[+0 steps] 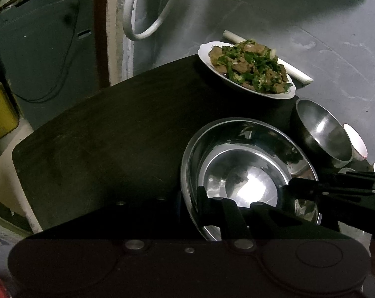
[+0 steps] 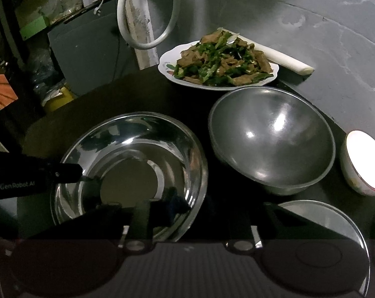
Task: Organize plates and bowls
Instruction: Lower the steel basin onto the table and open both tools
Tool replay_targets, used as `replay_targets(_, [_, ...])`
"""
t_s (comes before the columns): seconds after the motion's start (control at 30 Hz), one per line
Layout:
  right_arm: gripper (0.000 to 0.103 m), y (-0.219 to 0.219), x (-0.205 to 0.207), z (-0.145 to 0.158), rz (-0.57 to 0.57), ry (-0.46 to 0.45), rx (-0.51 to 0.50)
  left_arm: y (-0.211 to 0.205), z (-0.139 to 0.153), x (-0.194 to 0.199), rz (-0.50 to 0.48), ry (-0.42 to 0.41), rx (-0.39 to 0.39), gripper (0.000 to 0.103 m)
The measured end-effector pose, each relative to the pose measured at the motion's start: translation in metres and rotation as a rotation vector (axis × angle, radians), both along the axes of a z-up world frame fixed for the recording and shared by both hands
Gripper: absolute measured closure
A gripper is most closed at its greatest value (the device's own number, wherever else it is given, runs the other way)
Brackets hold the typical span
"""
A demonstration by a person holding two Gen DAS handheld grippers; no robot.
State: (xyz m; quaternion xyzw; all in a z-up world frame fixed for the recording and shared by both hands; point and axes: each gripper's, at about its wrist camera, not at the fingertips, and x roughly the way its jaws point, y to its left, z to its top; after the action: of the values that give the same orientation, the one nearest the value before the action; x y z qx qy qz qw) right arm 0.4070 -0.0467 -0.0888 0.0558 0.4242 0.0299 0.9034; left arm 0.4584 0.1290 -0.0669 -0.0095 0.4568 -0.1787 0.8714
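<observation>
A shiny steel bowl (image 1: 247, 173) stands empty on the dark table (image 1: 100, 136). My left gripper (image 2: 77, 171) reaches in from the left and is shut on the bowl's left rim. My right gripper (image 1: 290, 183) comes in from the right, its fingers pressed together on the opposite rim. To the right of it stands a larger matte steel bowl (image 2: 271, 139), empty and upright. Behind both, a white plate (image 2: 167, 67) carries green peppers with meat. A small white bowl (image 2: 363, 161) with a red rim stands at the far right.
A flat steel plate (image 2: 331, 221) lies at the near right. A white leek stalk (image 2: 286, 59) rests behind the food plate. Beyond the table's left edge are a hanging white hose loop (image 2: 147, 12), a yellow container (image 1: 1, 114) and cluttered shelves.
</observation>
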Motion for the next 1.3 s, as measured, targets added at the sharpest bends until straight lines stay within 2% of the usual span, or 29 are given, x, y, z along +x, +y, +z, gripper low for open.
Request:
replay_targets(0.3, [0.088,-0.01,-0.001,0.001,-0.03,-0.005,0.104,0.01,0.005,0.0,0.03,-0.017,-0.023,0.093])
replay_targets(0.6, [0.088,-0.006,-0.014,0.022,-0.04,-0.059,0.157,0.016,0.04,-0.013,0.016,-0.067,-0.023,0.093])
replay_targets(0.9, [0.087,-0.014,-0.067,0.051,-0.074,-0.104,0.168,0.005,0.065,-0.055,-0.068,-0.078,-0.037,0.093])
replay_targets(1.1, [0.087,-0.017,-0.117,0.058,-0.094,-0.098,0.155,-0.002,0.065,-0.096,-0.129,-0.05,-0.04,0.093])
replay_targets(1.3, [0.086,-0.018,-0.167,0.05,-0.126,-0.067,0.169,-0.006,0.056,-0.129,-0.18,-0.022,-0.017,0.092])
